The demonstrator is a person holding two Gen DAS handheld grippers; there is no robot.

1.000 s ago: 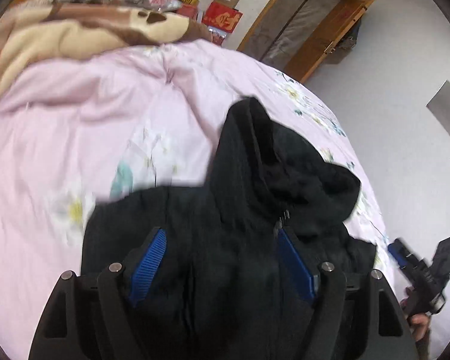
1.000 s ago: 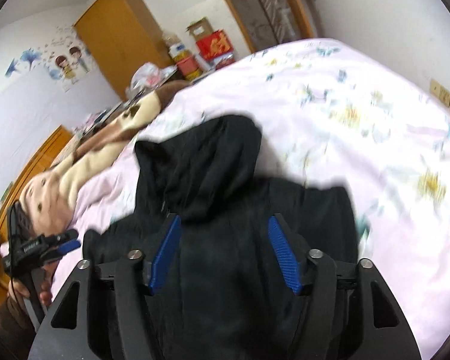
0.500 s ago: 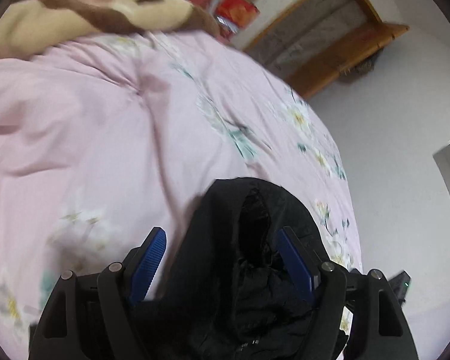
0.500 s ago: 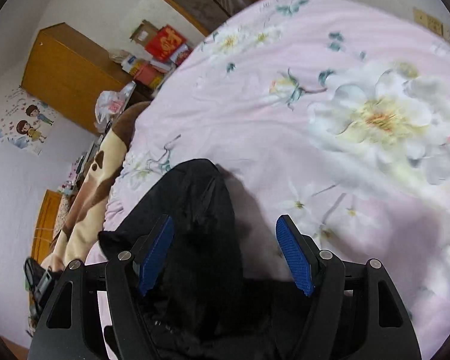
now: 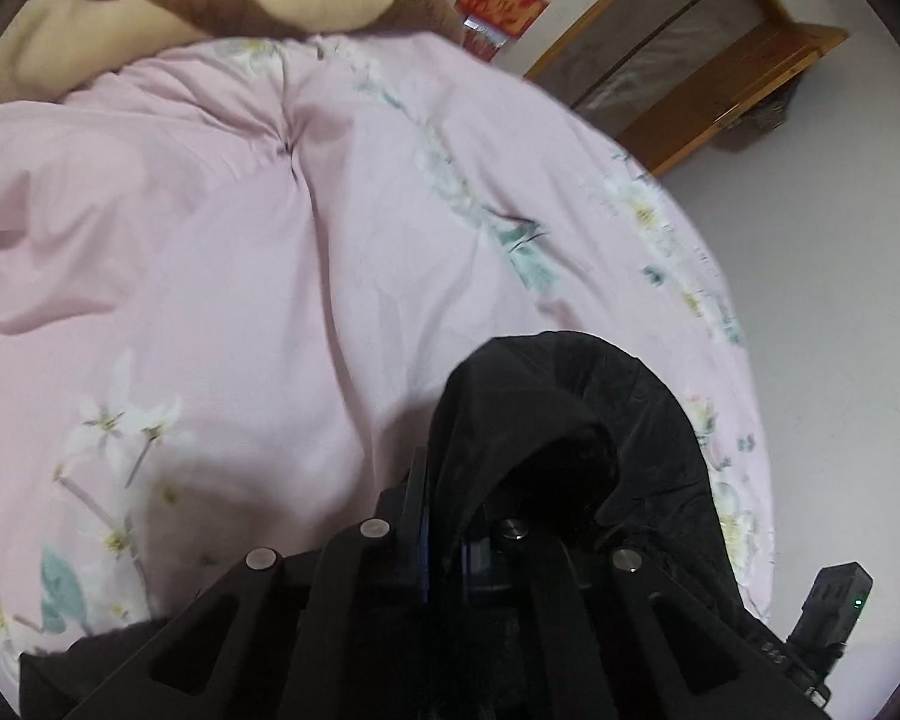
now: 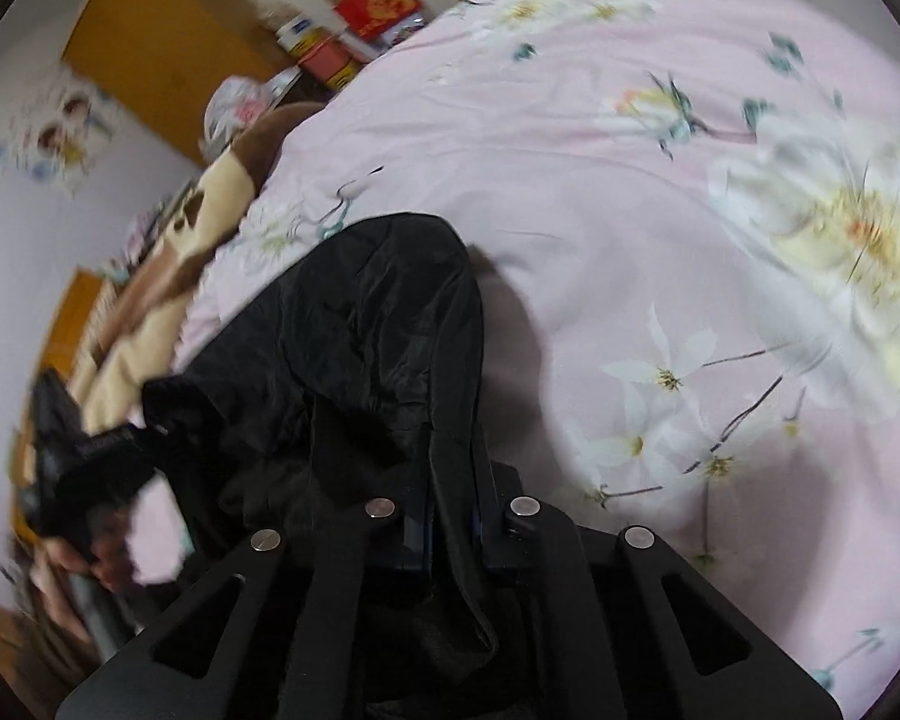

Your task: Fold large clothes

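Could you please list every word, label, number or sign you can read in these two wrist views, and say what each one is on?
Nothing can be read with confidence.
Red box with a gold character: one large gold mark, too blurred to read.
The same red box in the right wrist view: blurred.
White and blue cartons: print too small to read.
Cartoon wall stickers: pictures only, no readable text.
Black hooded jacket: no visible label.

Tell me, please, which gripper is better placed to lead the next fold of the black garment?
Neither clearly: the left gripper and the right gripper are both shut on the black hooded garment over the pink quilt. The fold probably needs both together.
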